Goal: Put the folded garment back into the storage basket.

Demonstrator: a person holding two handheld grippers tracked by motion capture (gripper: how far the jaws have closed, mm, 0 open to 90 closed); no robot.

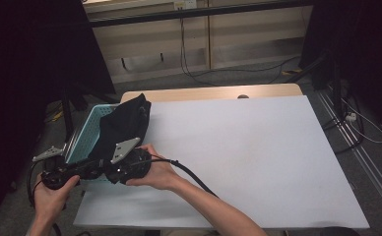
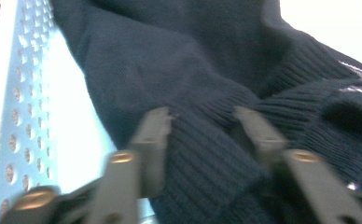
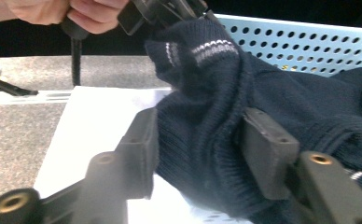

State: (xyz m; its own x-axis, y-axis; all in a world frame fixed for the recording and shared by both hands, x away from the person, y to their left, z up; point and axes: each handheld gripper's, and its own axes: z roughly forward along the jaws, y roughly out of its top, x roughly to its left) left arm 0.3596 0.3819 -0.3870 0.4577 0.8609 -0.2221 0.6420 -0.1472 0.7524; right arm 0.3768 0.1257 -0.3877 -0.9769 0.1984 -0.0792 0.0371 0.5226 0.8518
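Right gripper: jaws part open, clamped on a thick fold of the dark sweater, knit bulging between both pads. Pads pressed into the ribbed cloth on either side.

Left gripper: jaws narrower than wide, set on a ribbed fold of the sweater; left pad against the knit, right pad sunk in a crease. Looks like a grip, though blur at the tips leaves the contact a little uncertain.

From above: left gripper and right gripper side by side at the near left of the table, tips pointing into the sweater's near end. Sweater draped over the right wall of the basket, far part heaped inside, near part pulled toward the grippers. Basket at the table's left edge, pale blue, perforated walls.

In the right gripper view, a striped cuff raised at the far end, just under the left hand.
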